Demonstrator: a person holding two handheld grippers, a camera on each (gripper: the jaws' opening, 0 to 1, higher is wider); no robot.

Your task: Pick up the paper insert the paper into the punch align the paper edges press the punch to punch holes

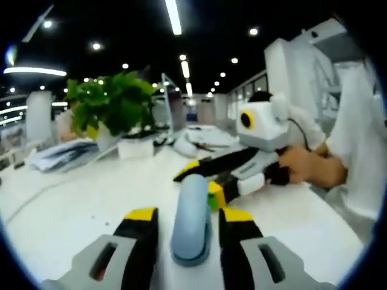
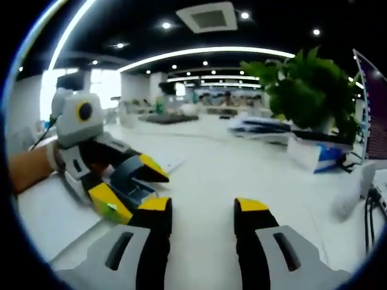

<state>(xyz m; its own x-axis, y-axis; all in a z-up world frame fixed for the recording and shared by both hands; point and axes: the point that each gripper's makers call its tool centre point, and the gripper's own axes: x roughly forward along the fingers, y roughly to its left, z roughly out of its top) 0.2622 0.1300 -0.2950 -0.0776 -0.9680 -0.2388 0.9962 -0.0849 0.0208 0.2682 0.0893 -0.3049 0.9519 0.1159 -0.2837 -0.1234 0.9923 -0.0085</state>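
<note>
Left gripper [image 1: 189, 213] straddles the punch [image 1: 192, 235] on the near table [image 1: 72, 205]; a firm grip cannot be confirmed. Right gripper [image 2: 203, 205] hovers beside it, jaws apart, empty. Paper is indiscernible; punching likely remains.

Left claw [image 1: 190, 219] and right claw [image 2: 202, 211] both agape, tips nearly meeting.
</note>
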